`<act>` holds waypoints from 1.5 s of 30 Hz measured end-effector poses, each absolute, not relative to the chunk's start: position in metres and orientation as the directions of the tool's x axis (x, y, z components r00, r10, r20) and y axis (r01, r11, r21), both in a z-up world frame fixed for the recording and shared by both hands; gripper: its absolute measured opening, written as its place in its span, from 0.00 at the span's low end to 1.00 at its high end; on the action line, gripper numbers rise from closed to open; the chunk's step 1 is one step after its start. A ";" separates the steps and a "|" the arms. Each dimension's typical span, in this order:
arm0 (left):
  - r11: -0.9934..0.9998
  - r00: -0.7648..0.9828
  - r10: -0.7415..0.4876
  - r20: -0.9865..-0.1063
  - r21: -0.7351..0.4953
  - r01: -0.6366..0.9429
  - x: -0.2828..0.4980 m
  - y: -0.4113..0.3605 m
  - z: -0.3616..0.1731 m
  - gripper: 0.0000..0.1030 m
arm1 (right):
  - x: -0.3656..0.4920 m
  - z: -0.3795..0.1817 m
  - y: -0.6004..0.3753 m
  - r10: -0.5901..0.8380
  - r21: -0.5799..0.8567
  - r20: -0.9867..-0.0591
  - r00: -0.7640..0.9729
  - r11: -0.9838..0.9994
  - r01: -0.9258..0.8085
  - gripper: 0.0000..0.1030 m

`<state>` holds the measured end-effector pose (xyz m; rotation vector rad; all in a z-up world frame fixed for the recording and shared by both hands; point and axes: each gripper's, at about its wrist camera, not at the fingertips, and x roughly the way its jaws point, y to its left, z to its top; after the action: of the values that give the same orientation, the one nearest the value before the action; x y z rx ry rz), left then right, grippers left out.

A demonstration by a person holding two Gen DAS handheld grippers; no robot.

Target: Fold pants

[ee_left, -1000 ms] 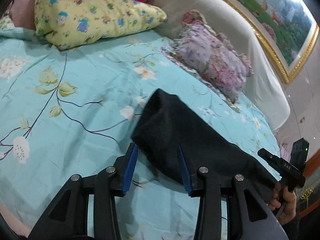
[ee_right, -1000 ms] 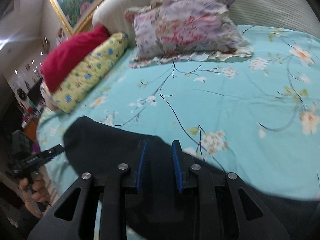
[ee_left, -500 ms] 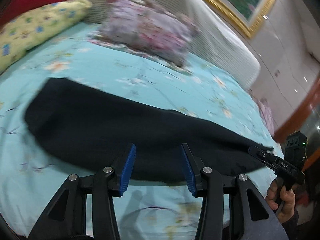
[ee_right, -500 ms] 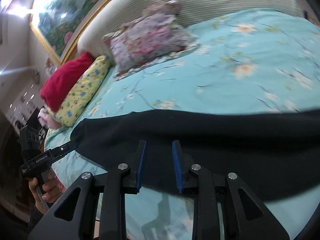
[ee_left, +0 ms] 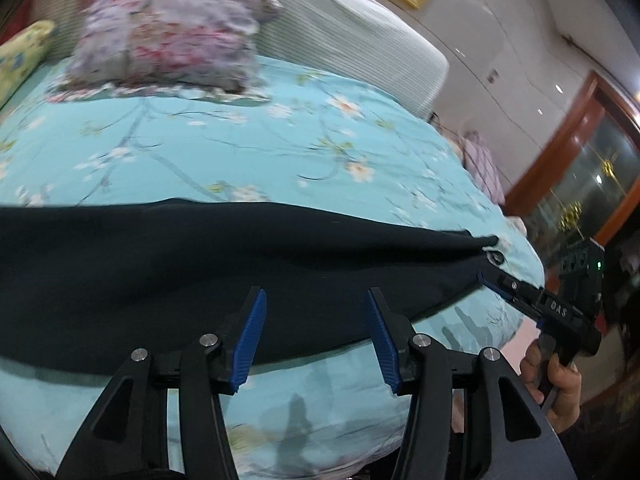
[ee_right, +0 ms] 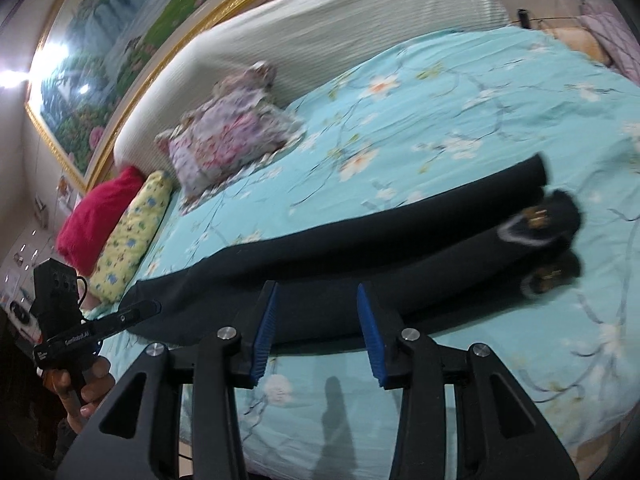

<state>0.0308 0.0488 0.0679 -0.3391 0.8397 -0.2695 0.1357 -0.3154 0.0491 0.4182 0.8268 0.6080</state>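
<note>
We're holding the left gripper (ee_left: 316,336) wide and empty over the near edge of the black pants (ee_left: 160,264), which are lying lengthwise across the bed (ee_left: 280,140). The right gripper (ee_right: 316,330) is hovering equally wide; we're wanting matched pinches on that edge.

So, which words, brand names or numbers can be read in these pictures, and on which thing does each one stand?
"DAS": on the side of the right gripper, in the left wrist view.
"GenRobot.AI": on the side of the left gripper, in the right wrist view; small, so I read it with some doubt.
Small white print below that: too small to read.
Black pants: no text that I can see.
</note>
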 end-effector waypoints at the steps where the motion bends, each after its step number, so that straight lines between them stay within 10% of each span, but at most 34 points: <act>1: 0.914 0.634 -0.368 -0.680 -0.388 0.114 0.033 0.042 0.070 0.52 | 0.137 0.049 -0.322 0.640 0.568 -0.549 0.538 0.758 -0.321 0.40; 21: 0.834 0.411 -0.463 -0.785 -0.228 0.503 0.140 -0.133 0.070 0.58 | 0.149 0.022 -0.411 0.403 0.571 -0.618 0.675 0.820 0.034 0.51; 45: 0.740 0.205 -0.419 -0.885 -0.202 0.641 0.248 -0.222 0.019 0.59 | 0.160 -0.007 -0.416 0.449 0.698 -0.580 0.680 0.704 0.130 0.62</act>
<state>0.2480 -0.2218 0.0189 0.2288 1.1454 -0.7477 0.1603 -0.4163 -0.0069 0.7889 0.8221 0.2016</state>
